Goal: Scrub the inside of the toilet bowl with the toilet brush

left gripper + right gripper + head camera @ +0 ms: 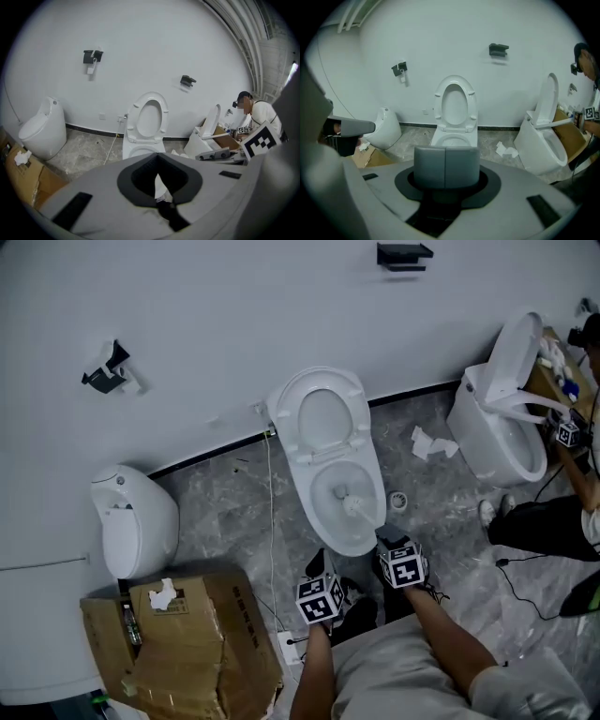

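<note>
1. Two tools are held at the near end of a white toilet. The left tool (pixel 319 582) is just left of the right tool (pixel 392 545), and each is topped by its marker cube.
2. The right tool's grey pads are seen drawn together along a straight seam in the right gripper view. In the head view, the pale handle of the toilet brush (pixel 354 505) runs from this tool into the toilet bowl (pixel 319 507), so the brush is gripped by it.
3. The white brush head is placed inside the bowl, right of the middle and toward the near side.
4. The left tool's dark jaws are closed to a narrow slit in the left gripper view. A thin white strip is shown in that slit, and what it is cannot be told.
5. The lid (pixel 323 418) is raised against the white wall (pixel 234 315) on the far side.
6. A white urinal (pixel 136 521) is set at the left, and a cardboard box (pixel 187 652) lies nearer, with a crumpled paper on top.
7. More crumpled paper (pixel 431 443) is scattered on the grey marbled floor (pixel 234 502) to the right of the toilet.
8. A second toilet (pixel 492 432) is placed at the far right, with another person (pixel 553 521) just beside it.
</note>
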Tool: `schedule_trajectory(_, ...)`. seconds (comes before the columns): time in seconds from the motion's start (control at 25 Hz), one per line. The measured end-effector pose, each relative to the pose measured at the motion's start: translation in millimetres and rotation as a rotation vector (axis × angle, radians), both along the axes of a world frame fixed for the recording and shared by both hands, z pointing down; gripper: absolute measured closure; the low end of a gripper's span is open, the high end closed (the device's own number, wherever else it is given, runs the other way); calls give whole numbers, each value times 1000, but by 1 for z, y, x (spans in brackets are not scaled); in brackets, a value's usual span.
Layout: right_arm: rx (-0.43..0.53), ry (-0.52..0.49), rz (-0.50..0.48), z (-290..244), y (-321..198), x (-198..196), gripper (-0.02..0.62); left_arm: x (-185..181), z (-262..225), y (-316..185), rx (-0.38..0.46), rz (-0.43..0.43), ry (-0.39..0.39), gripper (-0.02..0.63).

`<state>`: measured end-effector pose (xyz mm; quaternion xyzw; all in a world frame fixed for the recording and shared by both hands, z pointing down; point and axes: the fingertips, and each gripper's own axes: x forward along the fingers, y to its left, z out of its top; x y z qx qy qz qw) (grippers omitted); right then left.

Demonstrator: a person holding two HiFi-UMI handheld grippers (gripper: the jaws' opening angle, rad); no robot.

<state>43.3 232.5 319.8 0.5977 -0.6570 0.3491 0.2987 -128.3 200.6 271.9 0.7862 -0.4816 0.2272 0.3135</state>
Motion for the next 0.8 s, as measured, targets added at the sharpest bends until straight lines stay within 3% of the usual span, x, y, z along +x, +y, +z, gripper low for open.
schedule_trajectory(0.56, 151, 74, 38, -40, 29, 13, 423, -10, -35, 6, 139, -14, -61, 584)
schedule_trajectory(0.8, 113, 78, -34, -35, 44, 13, 423, 24, -22, 22, 93, 63, -54, 584)
